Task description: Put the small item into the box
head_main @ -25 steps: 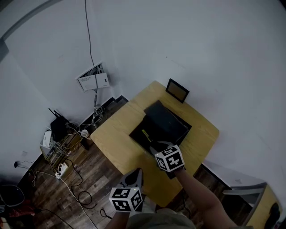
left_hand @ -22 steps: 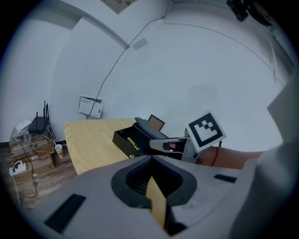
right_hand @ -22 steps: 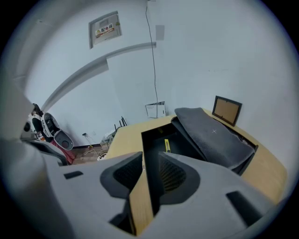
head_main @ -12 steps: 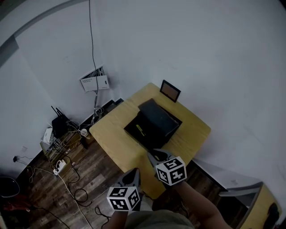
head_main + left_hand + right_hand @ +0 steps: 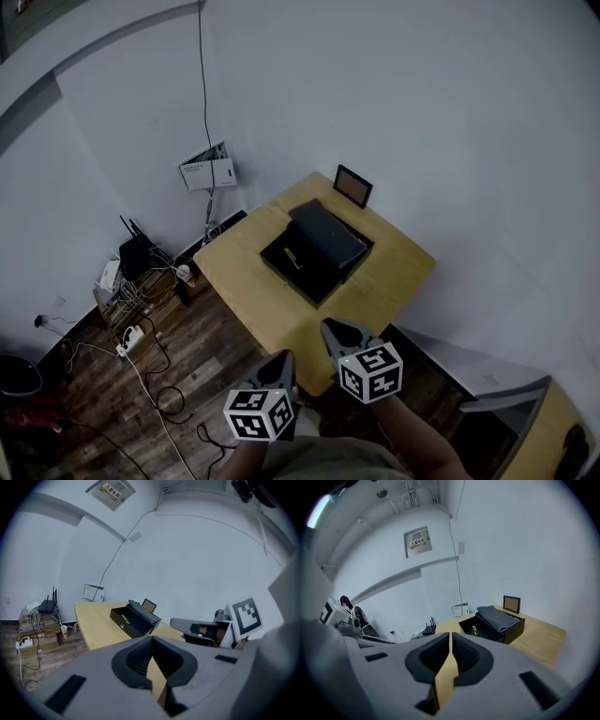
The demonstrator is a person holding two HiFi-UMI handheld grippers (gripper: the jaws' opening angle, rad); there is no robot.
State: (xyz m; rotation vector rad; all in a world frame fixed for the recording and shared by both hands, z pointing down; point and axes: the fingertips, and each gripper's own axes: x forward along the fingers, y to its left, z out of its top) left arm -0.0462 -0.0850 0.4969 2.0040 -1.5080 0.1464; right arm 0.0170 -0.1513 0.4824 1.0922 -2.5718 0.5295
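Note:
The open black box [image 5: 314,255] sits on the yellow wooden table [image 5: 384,281], its grey-lined lid [image 5: 330,232] tipped back. A small yellow-green item [image 5: 292,256] lies inside the box and also shows as the item [image 5: 475,630] in the right gripper view. Both grippers hang off the table's near edge, well short of the box. My right gripper [image 5: 331,328] is closing, its jaws almost together with nothing between them. My left gripper [image 5: 284,362] sits lower and to the left, its jaws together and empty.
A small framed picture [image 5: 353,186] stands at the table's far edge behind the box. Routers and tangled cables [image 5: 131,272] clutter the wooden floor to the left. A white wall box [image 5: 208,171] hangs on the wall. Grey furniture [image 5: 487,380] stands at lower right.
My right gripper has drawn back from the box, over the table's near edge, and its jaws have come together. The left gripper stays low. The table now looks farther away.

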